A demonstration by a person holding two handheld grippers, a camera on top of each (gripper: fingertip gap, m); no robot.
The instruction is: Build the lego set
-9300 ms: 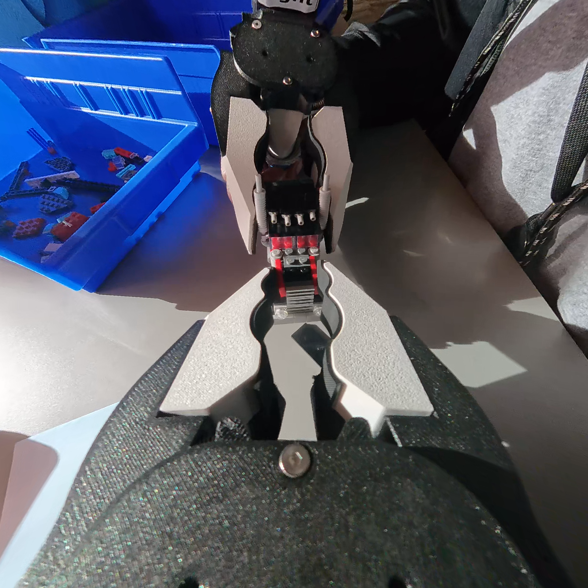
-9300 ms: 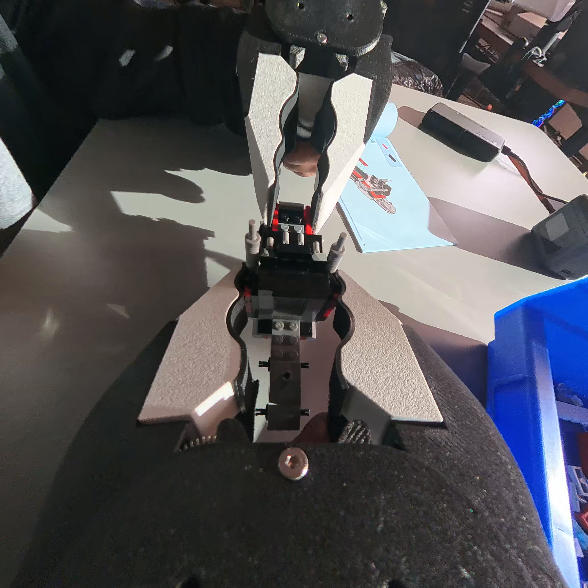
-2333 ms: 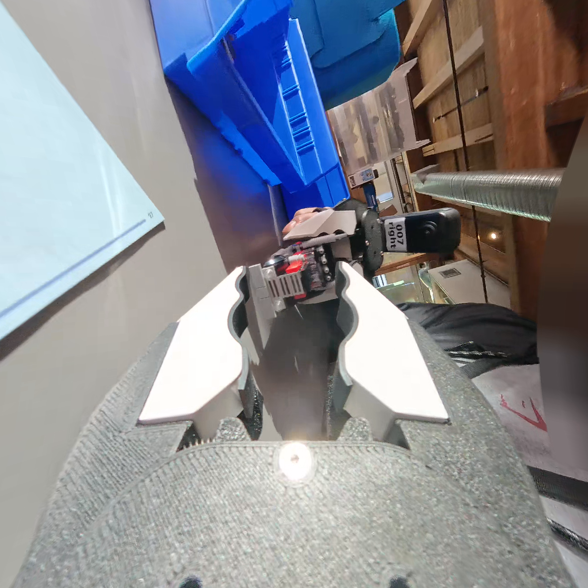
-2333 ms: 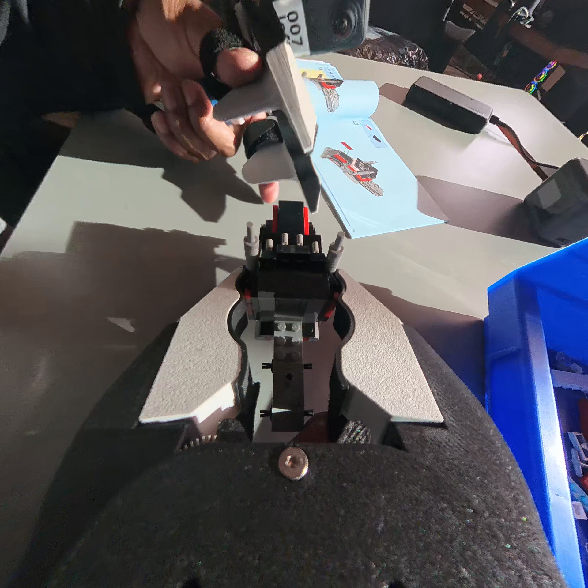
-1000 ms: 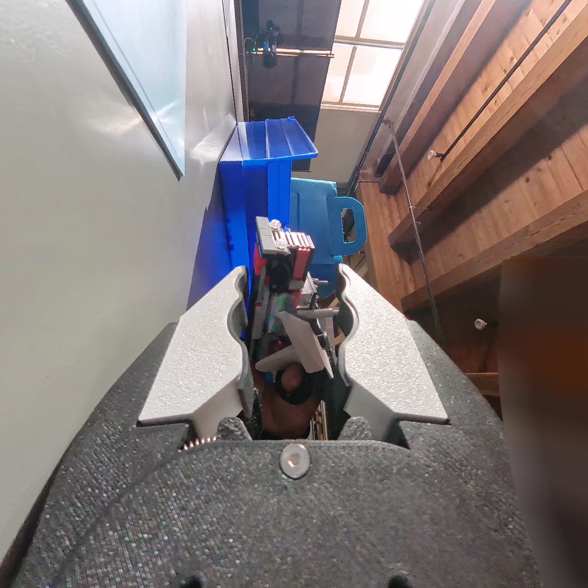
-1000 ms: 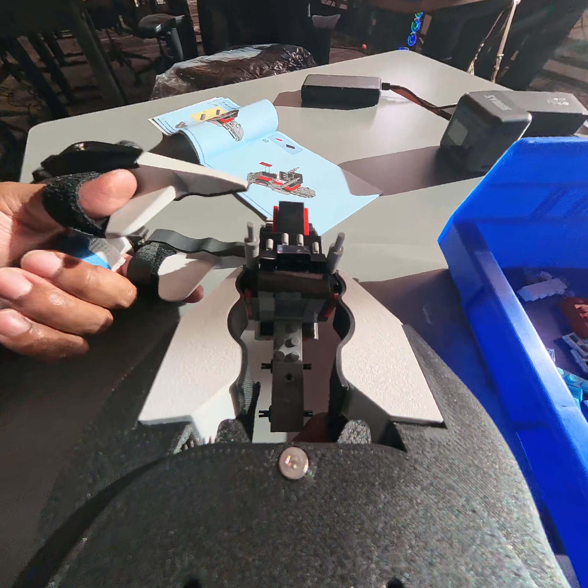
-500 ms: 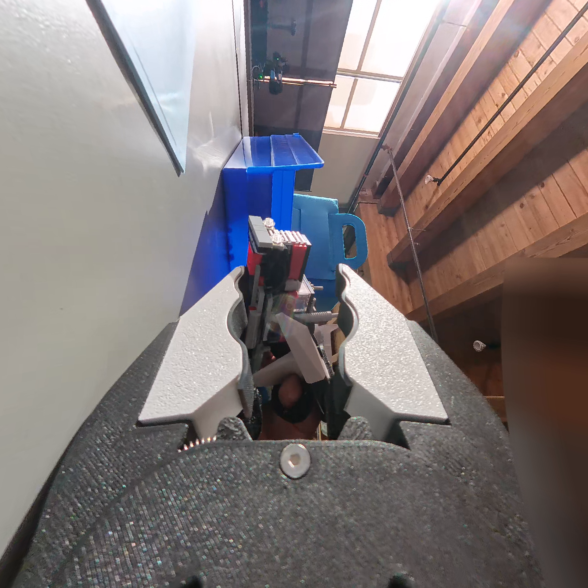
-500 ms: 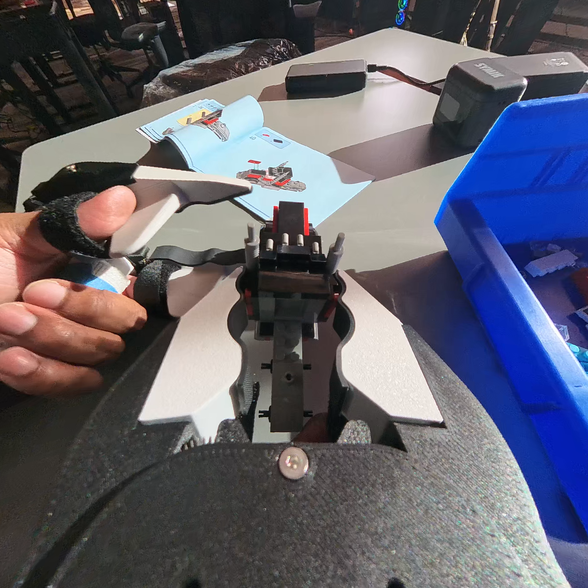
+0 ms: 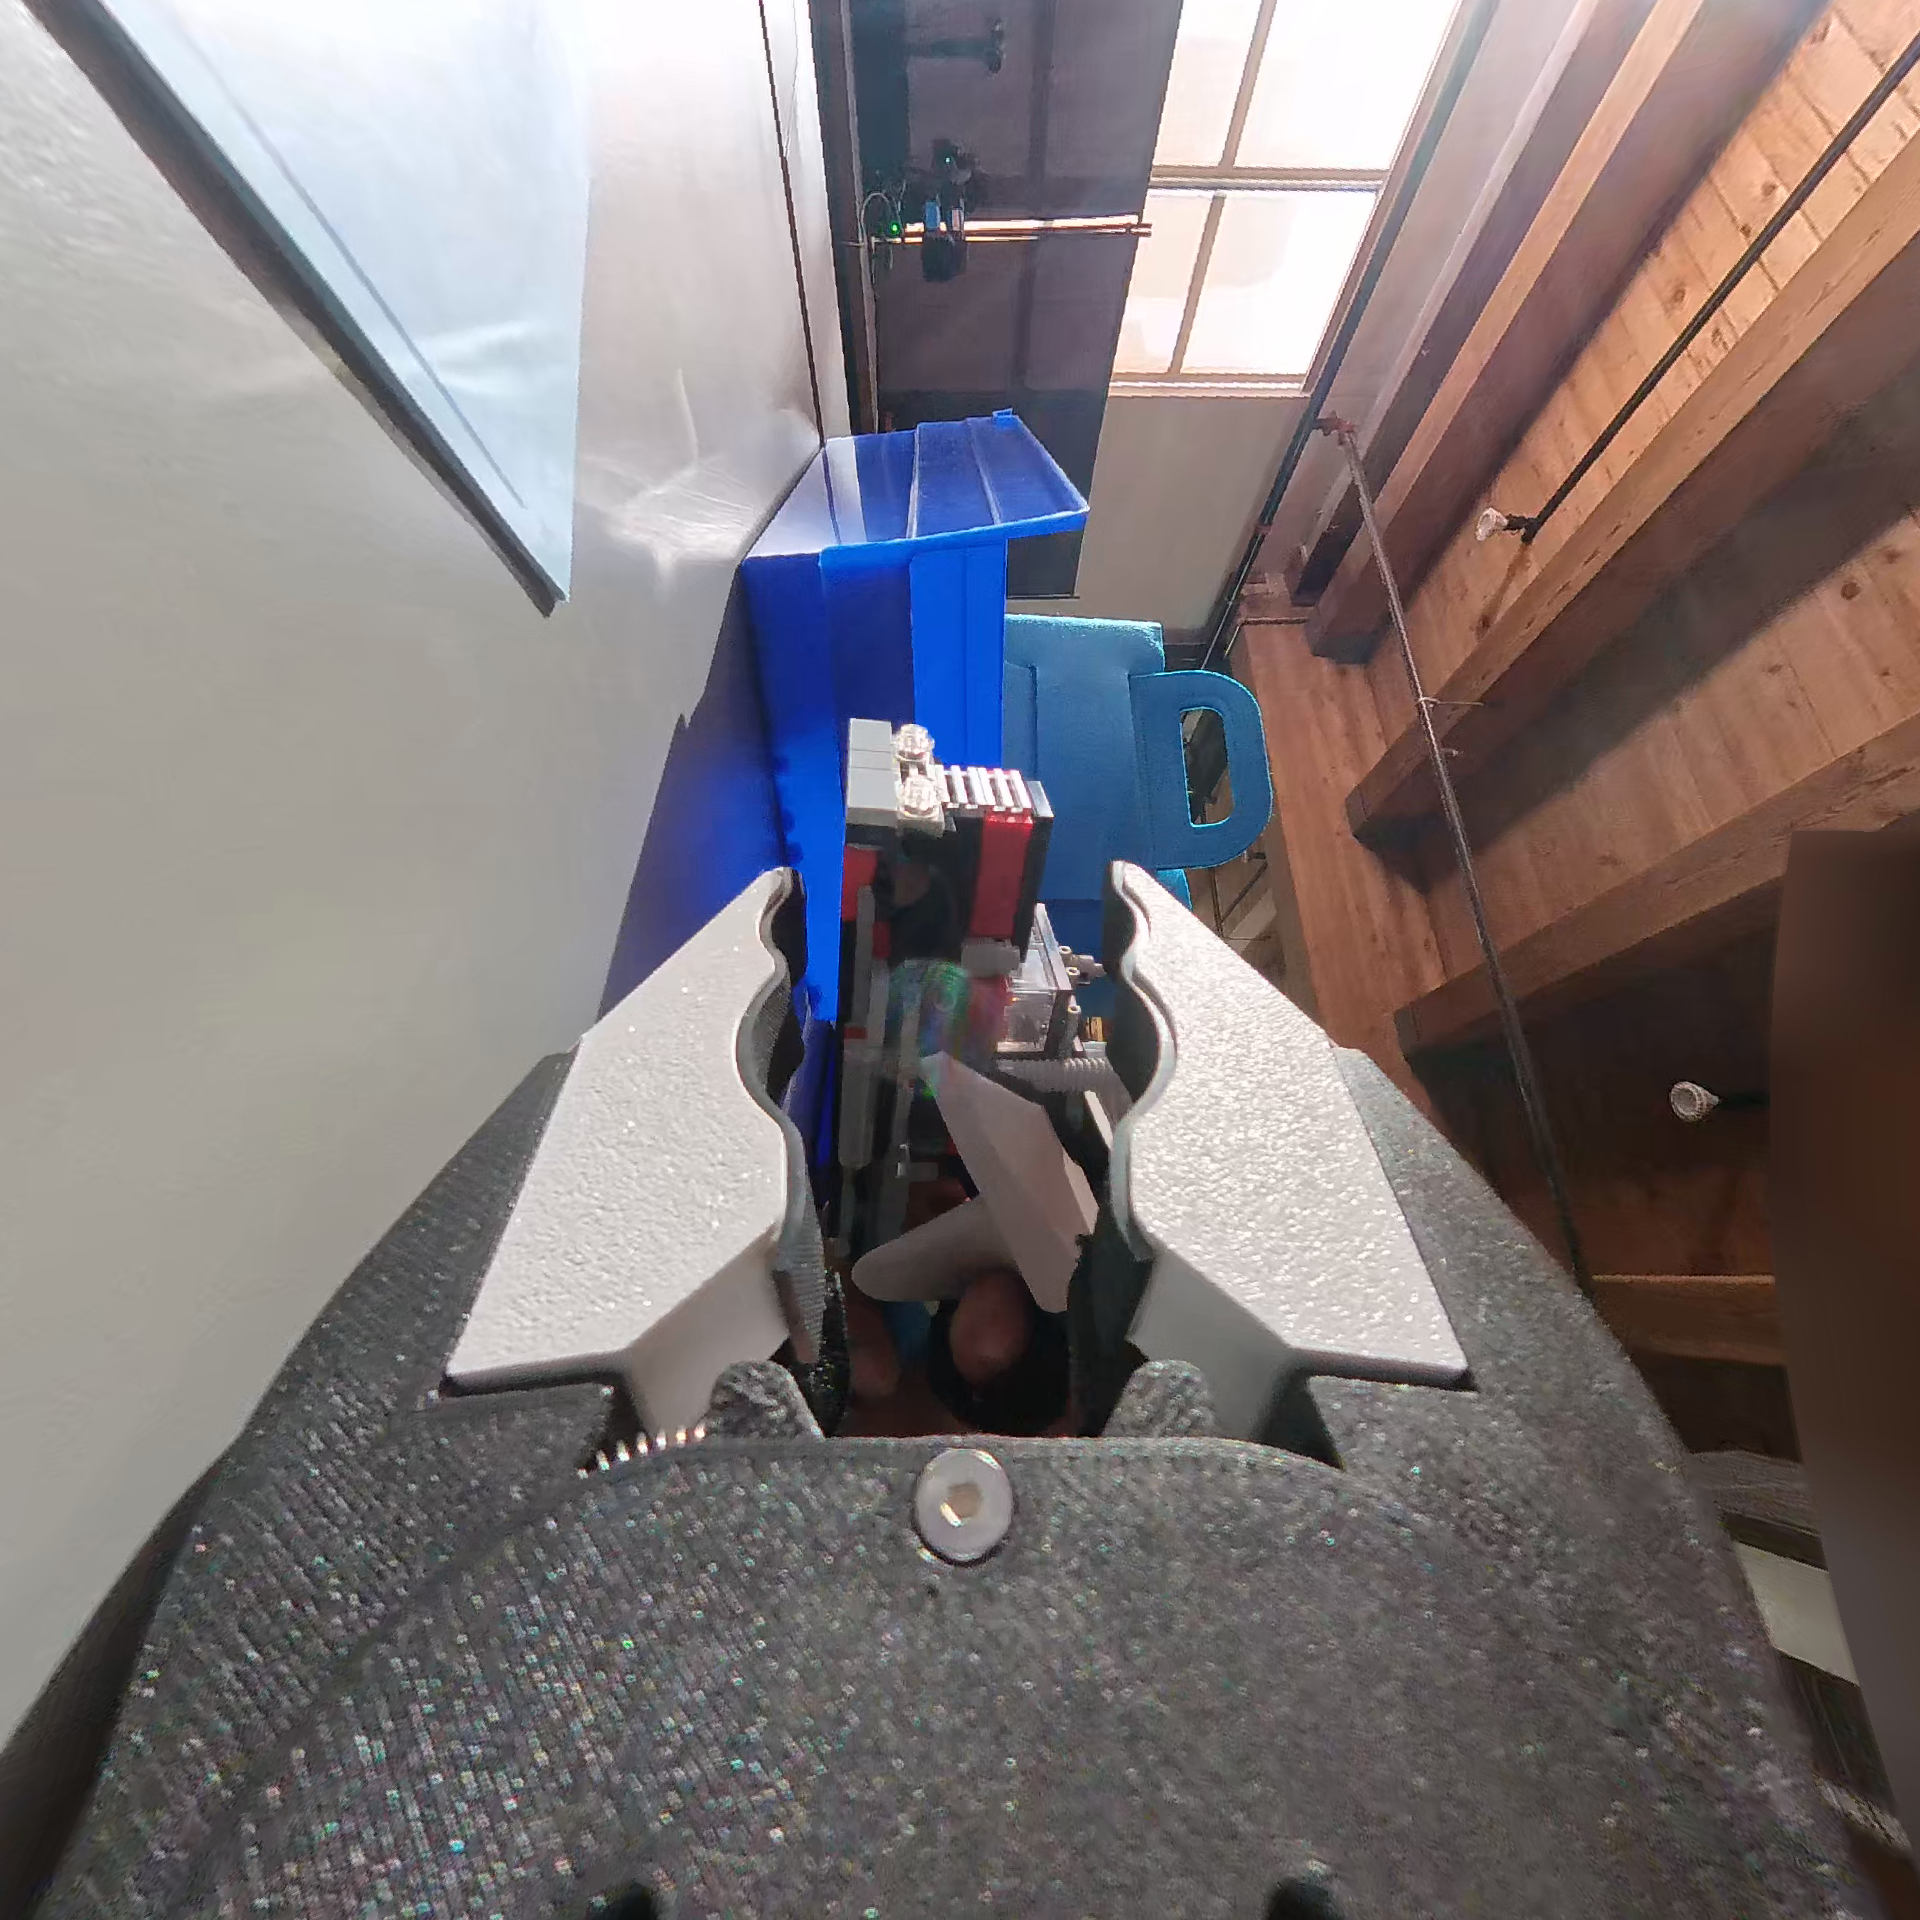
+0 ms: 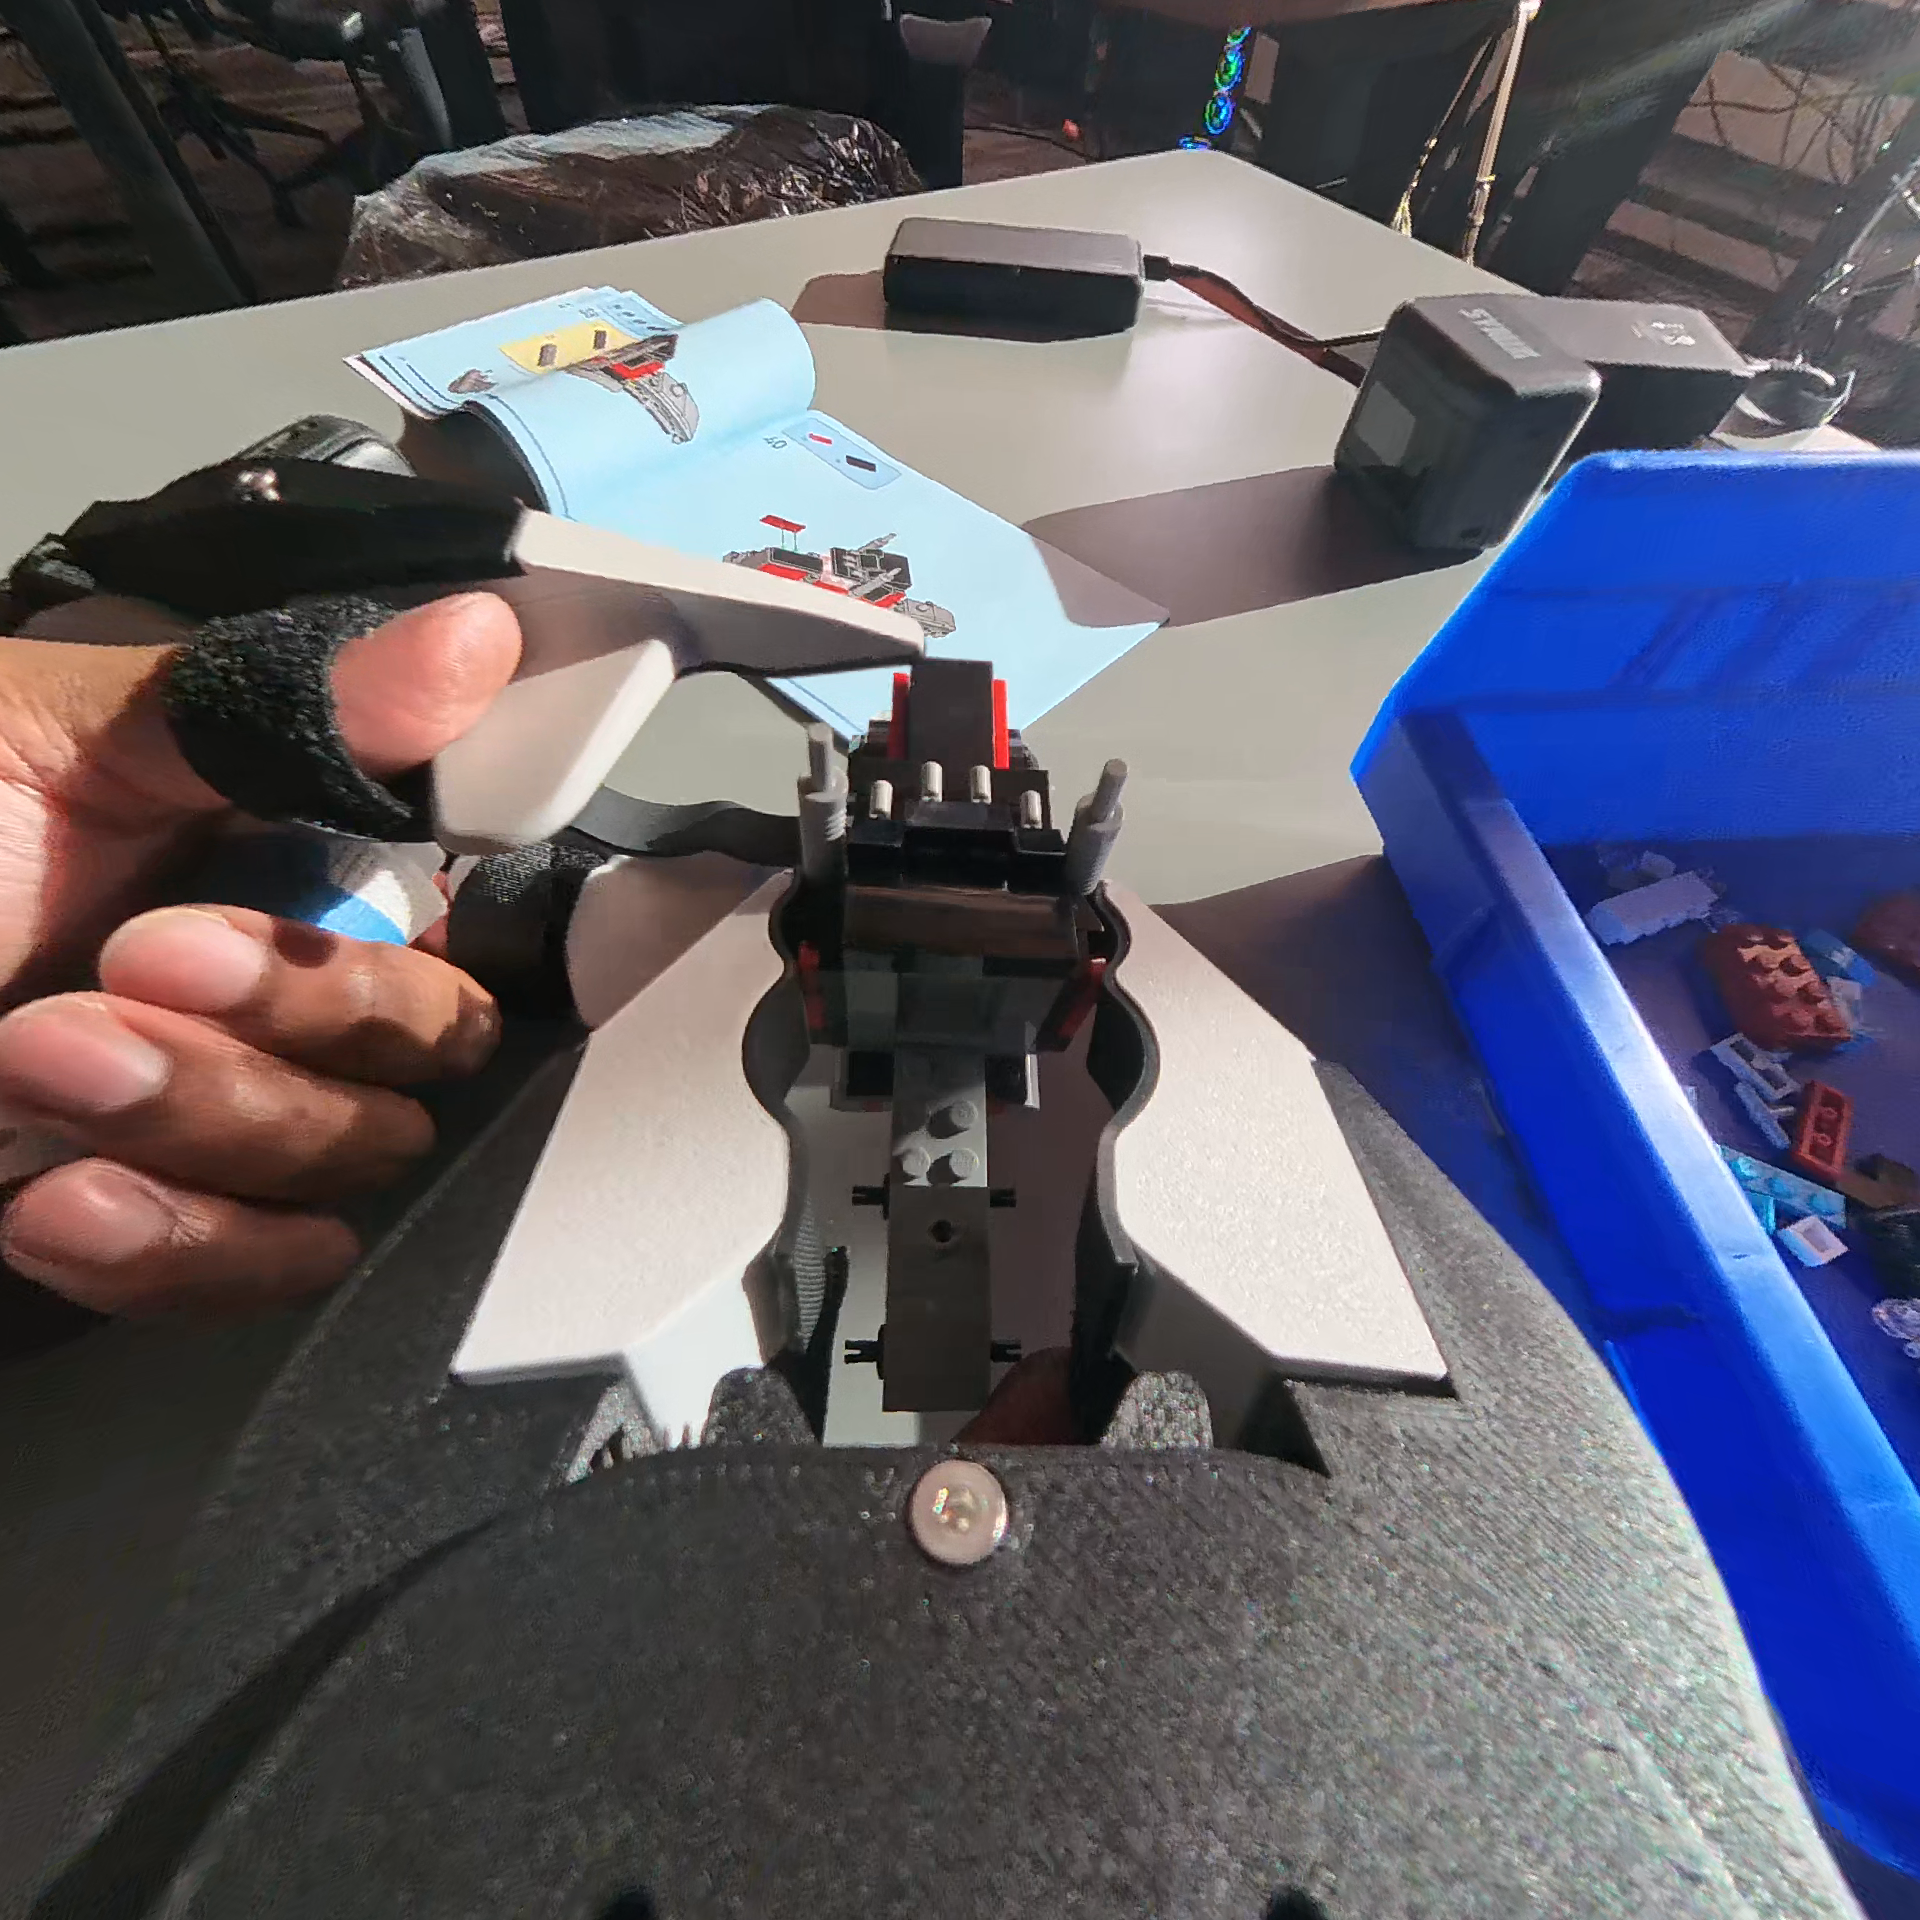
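Note:
The lego model [image 10: 940,904], a black, grey and red vehicle with grey pins, is clamped between the fingers of my right gripper [image 10: 945,894], its grey chassis running back toward the camera. My left gripper [image 10: 821,764], held in a hand, comes in from the left, rolled on its side and open. Its upper finger [image 10: 707,613] reaches over the model's front end and its lower finger [image 10: 623,914] lies beside my right gripper. In the left wrist view the model [image 9: 940,842] stands in the gap of my left gripper [image 9: 951,883], which looks open.
A blue bin [image 10: 1507,883] with several loose bricks stands at the right; it also shows in the left wrist view [image 9: 935,540]. An open light-blue instruction booklet [image 10: 779,488] lies behind on the grey table [image 10: 1195,779]. A black adapter [image 10: 1013,265] and a black cube camera [image 10: 1455,447] sit farther back.
My left gripper has let go of the model, rolled onto its side and come in from the left; in the last second its upper finger moved over the model's front. My right gripper keeps its hold.

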